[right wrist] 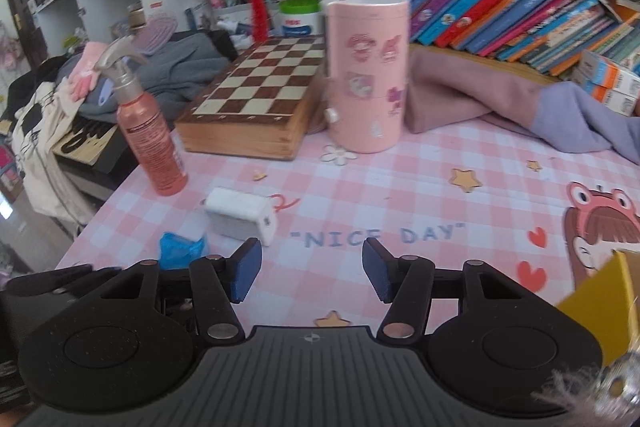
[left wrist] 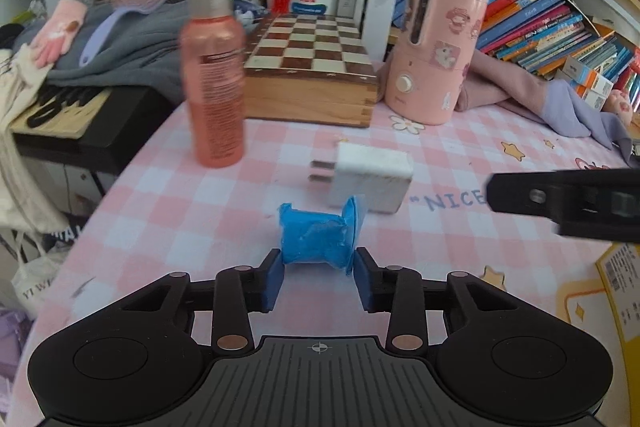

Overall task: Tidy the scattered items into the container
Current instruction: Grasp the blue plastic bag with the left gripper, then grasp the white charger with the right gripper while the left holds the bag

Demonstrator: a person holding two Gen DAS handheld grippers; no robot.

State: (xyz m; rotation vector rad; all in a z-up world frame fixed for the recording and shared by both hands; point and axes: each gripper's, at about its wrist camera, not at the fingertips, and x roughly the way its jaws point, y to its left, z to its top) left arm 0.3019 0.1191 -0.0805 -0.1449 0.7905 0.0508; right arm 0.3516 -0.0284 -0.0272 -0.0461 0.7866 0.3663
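Observation:
A blue wrapped roll (left wrist: 316, 237) lies on the pink checked tablecloth, and my left gripper (left wrist: 319, 277) stands open around its near end, pads on either side; I cannot tell if they touch it. A white charger plug (left wrist: 370, 181) lies just behind the roll. A pink spray bottle (left wrist: 214, 67) stands upright at the left. In the right wrist view my right gripper (right wrist: 312, 269) is open and empty above the cloth, with the charger (right wrist: 240, 217) and the blue roll (right wrist: 180, 249) to its left. A yellow container's edge (right wrist: 600, 291) shows at the right.
A wooden chessboard box (left wrist: 312, 71) and a pink humidifier (left wrist: 434, 47) stand behind the items. Folded pink and lilac cloth (right wrist: 500, 99) lies at the right under a row of books. The table's left edge drops off beside the spray bottle (right wrist: 150, 135).

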